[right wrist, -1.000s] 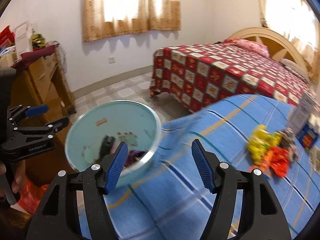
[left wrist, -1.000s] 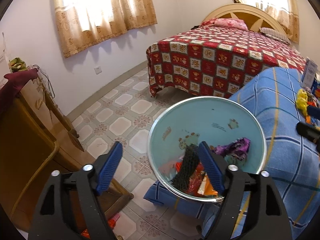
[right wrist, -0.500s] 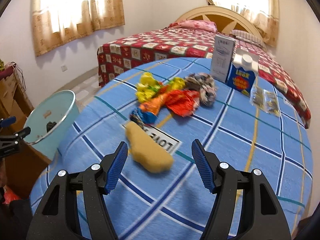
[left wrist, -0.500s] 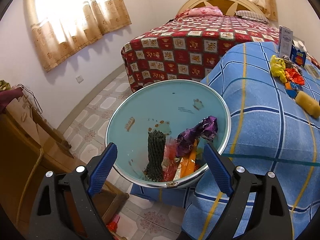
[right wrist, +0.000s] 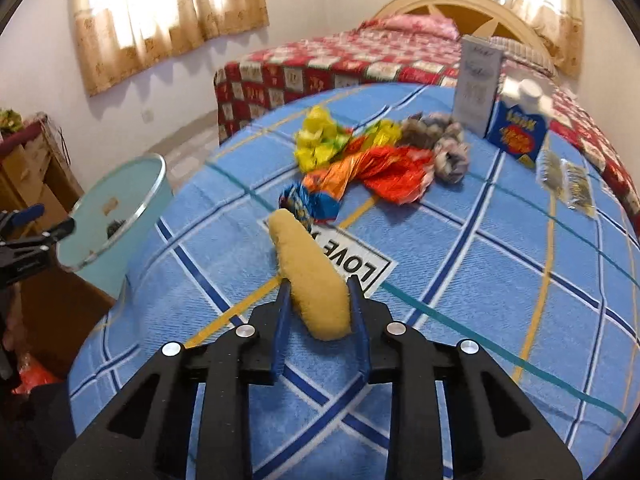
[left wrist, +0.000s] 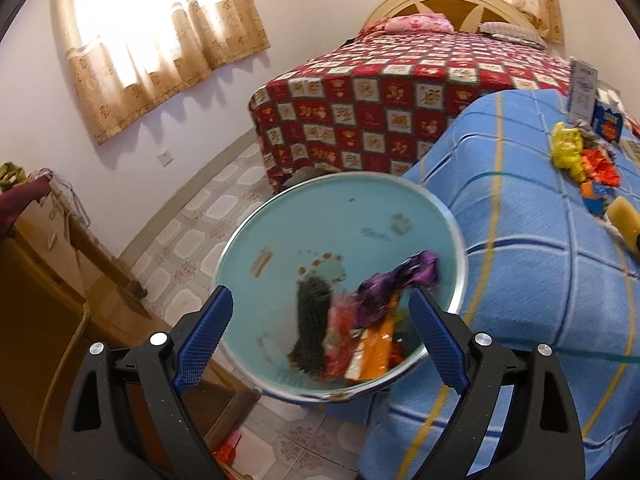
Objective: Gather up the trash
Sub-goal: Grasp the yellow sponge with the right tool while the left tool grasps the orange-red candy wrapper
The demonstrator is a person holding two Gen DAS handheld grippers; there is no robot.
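Yellow, soft and light-looking, the sponge [right wrist: 310, 280] lay on the blue bedspread [right wrist: 460, 264] as your right tool [right wrist: 318, 292] was closing across its near end, pads already touching, so it probably squashed.

sunlit curtained window [left wrist: 156, 36], white walls, tiled floor [left wrist: 200, 236], red-quilted bed [left wrist: 400, 92].

I am in a home bedroom: a bed [left wrist: 400, 92] with a red patchwork quilt and arched headboard [left wrist: 448, 4], curtained windows [left wrist: 160, 32], patterned floor tiles [left wrist: 208, 220], and a wooden dresser [left wrist: 48, 280] by the wall.
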